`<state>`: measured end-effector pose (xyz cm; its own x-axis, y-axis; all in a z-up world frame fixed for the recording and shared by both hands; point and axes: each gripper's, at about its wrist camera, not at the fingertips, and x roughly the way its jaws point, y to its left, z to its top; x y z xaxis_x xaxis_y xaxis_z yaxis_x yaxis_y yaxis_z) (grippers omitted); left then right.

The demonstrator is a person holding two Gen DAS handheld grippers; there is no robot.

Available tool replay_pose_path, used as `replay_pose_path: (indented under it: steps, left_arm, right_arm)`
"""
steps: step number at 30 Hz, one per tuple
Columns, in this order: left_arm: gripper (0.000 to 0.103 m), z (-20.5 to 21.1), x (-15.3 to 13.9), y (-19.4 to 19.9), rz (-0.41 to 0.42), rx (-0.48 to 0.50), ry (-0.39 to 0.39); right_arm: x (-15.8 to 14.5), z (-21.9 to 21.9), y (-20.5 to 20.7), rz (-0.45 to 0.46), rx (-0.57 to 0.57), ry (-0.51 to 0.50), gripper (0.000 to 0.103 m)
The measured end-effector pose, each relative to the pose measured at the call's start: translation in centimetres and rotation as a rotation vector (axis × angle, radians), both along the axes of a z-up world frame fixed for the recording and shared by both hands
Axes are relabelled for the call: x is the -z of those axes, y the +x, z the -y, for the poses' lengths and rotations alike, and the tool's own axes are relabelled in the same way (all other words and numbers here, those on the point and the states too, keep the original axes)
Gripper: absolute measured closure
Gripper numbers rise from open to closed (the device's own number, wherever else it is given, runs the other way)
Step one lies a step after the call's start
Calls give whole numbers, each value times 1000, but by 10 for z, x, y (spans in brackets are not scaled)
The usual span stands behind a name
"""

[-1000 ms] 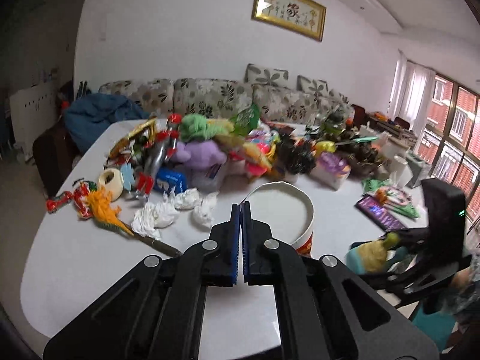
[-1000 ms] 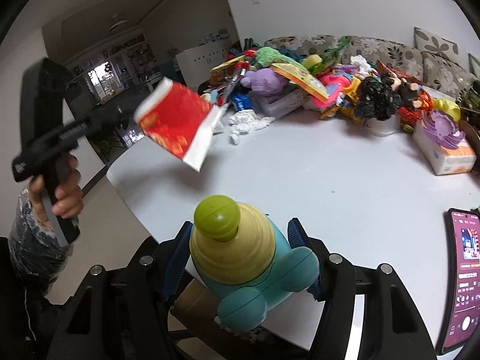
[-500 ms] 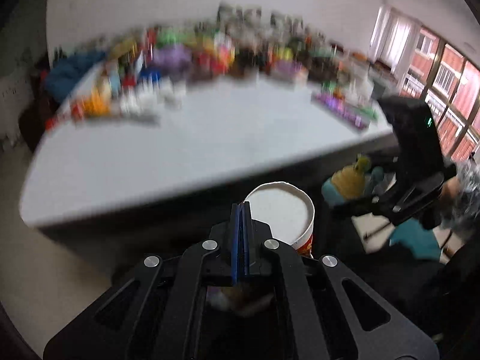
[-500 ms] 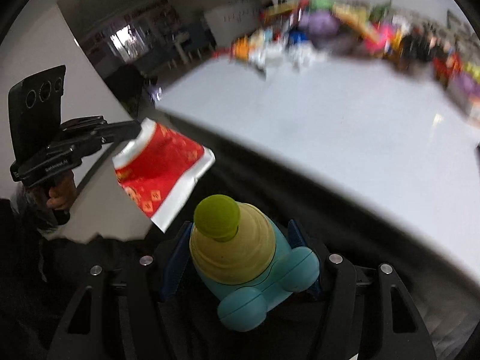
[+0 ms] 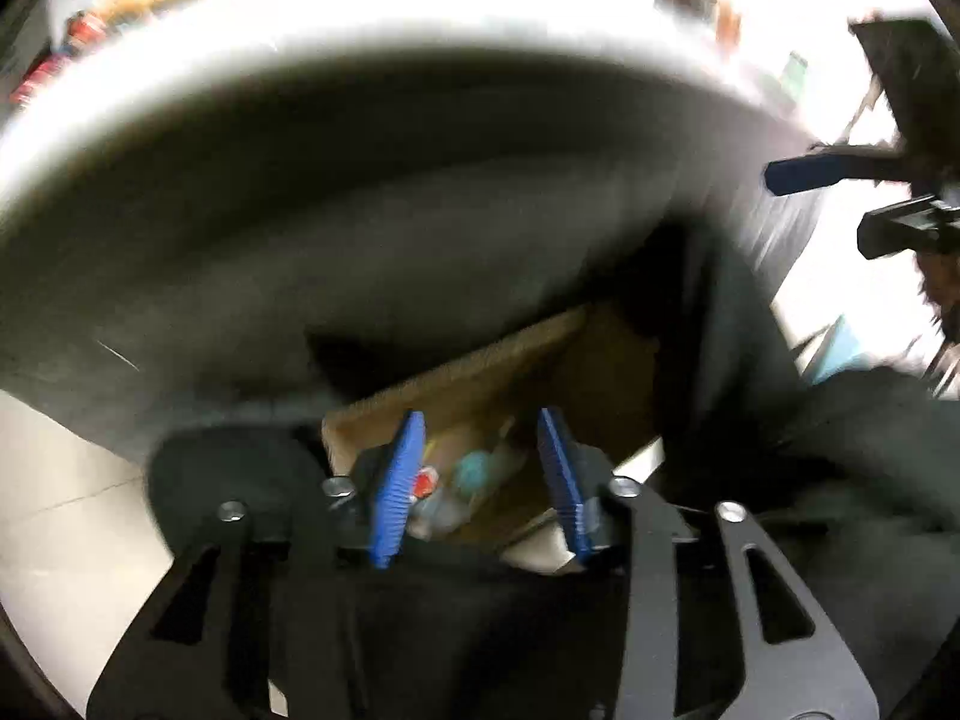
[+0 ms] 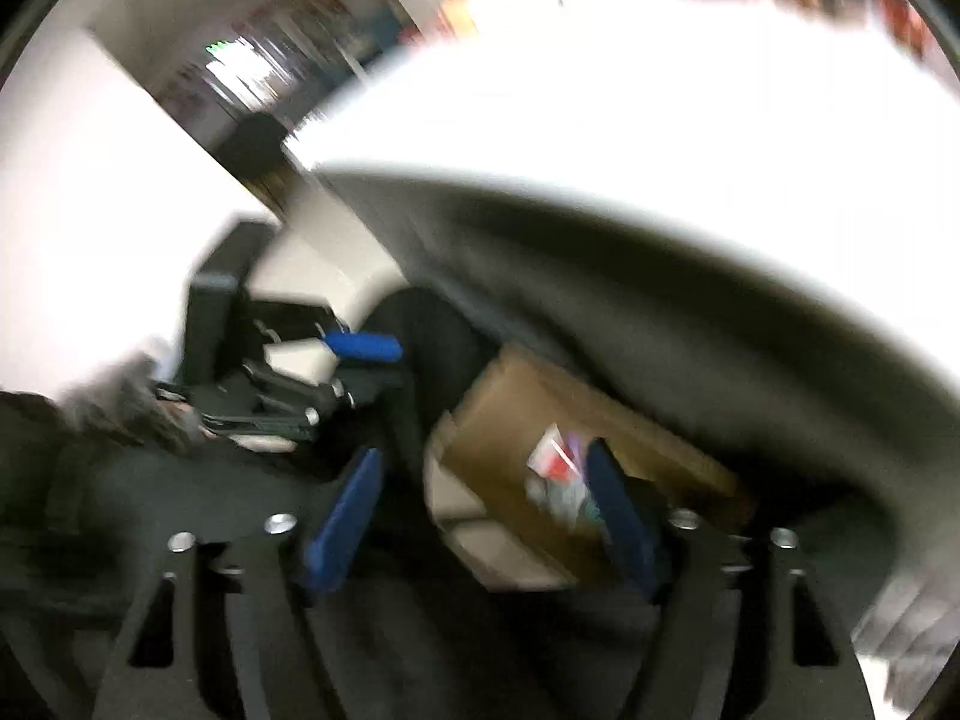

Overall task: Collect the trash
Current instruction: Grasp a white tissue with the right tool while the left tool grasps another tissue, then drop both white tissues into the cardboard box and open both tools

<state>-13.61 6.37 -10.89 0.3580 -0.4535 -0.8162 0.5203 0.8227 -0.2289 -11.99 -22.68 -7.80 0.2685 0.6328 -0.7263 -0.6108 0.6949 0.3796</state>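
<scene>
Both views are blurred. A brown cardboard box [image 5: 480, 378] sits on the floor under the table edge; it also shows in the right wrist view [image 6: 600, 420]. In the left wrist view it holds trash, with a red and white cup [image 5: 423, 483] and a teal toy [image 5: 471, 471] among it. In the right wrist view a red and white cup [image 6: 555, 459] lies in the box. My left gripper [image 5: 483, 480] is open and empty above the box. My right gripper [image 6: 480, 504] is open and empty above the box's left rim.
The white table [image 5: 360, 60] curves overhead, its dark underside above the box; it also fills the upper right wrist view [image 6: 660, 120]. The other gripper shows at the right of the left view [image 5: 840, 174] and at the left of the right view [image 6: 336, 360]. Pale floor [image 5: 60, 480] lies at left.
Both grippers dropped from table height to the box under the table and opened. The left let go of the cup and the right let go of the teal toy; both now lie in the box.
</scene>
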Motion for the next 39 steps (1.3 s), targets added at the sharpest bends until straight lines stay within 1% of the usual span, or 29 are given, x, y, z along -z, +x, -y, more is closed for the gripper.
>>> replay_pose_path:
  steps: [1,2,3,4,5,6,7,9,10,11,12,14,16,17,18,19,20,21,22,23,27,29,30,32,33,34,36,38,39]
  left_arm:
    - [39,-9,-26,3,54,-30,-56]
    - [33,-15,-44,5,99,-56,-94]
    - [30,-23,-64,10,149,-91,-131]
    - [30,-31,-86,18,201,-141,-163]
    - [30,-37,-98,25,230,-174,-185]
    - [30,-42,-108,34,257,-209,-205]
    - [27,-49,-117,49,285,-268,-209]
    - [27,-56,-123,70,299,-365,-194]
    - [27,-61,-123,84,296,-398,-204]
    - [27,-62,-123,94,292,-415,-206]
    - [27,-63,-122,109,288,-432,-190]
    - [27,-58,-121,123,307,-424,-159]
    - [27,-45,-119,138,344,-410,-77]
    - [27,-42,-120,140,358,-391,-55]
    - [27,-38,-120,144,370,-372,-35]
    - [27,-31,-121,152,387,-351,-6]
    - [27,-27,-121,158,404,-329,13]
    - [27,-22,-120,164,414,-306,25]
    - [27,-13,-118,177,414,-280,49]
    - [27,-8,-116,184,411,-268,66]
    - [27,15,-101,218,353,-201,116]
    - [27,25,-88,237,310,-208,163]
    - [40,28,-79,248,271,-226,187]
    - [60,27,-73,258,259,-272,230]
    - [70,23,-78,259,269,-284,207]
    - [72,17,-84,257,253,-285,157]
    - [73,5,-102,242,250,-309,66]
    - [73,0,-122,215,299,-293,22]
    - [73,-2,-136,191,334,-277,5]
  right_arm:
    - [-19,-1,10,50,7,0,24]
    - [-34,-6,24,88,12,-12,24]
    - [-47,-15,49,136,22,-38,24]
    - [-53,-23,68,174,32,-57,24]
    - [-56,-34,92,200,41,-73,24]
    - [-55,-49,123,208,56,-90,26]
    - [-51,-62,153,207,82,-104,27]
    - [-40,-82,203,173,130,-112,33]
    - [-34,-92,224,153,154,-113,35]
    - [-30,-101,245,134,164,-114,35]
    - [-25,-106,260,132,170,-127,36]
    - [-20,-121,281,149,200,-182,36]
    - [-13,-132,300,128,214,-206,36]
    - [-10,-136,304,128,226,-228,40]
    - [-4,-141,308,140,233,-277,49]
    - [-2,-145,309,188,229,-312,55]
    - [-2,-147,306,223,216,-344,67]
    - [-3,-145,302,218,201,-346,84]
    - [-4,-142,300,210,193,-353,92]
    - [-4,-139,297,207,185,-358,95]
    - [-6,-95,269,147,191,-303,96]
    - [-6,-73,255,123,211,-275,95]
    - [-8,-60,243,127,222,-265,95]
    - [-13,-39,221,141,235,-244,95]
    - [-16,-28,208,144,246,-232,95]
    - [-20,-20,197,146,251,-213,95]
    - [-29,0,164,151,253,-177,95]
    - [-41,13,141,162,249,-142,95]
    - [-47,19,127,165,244,-119,95]
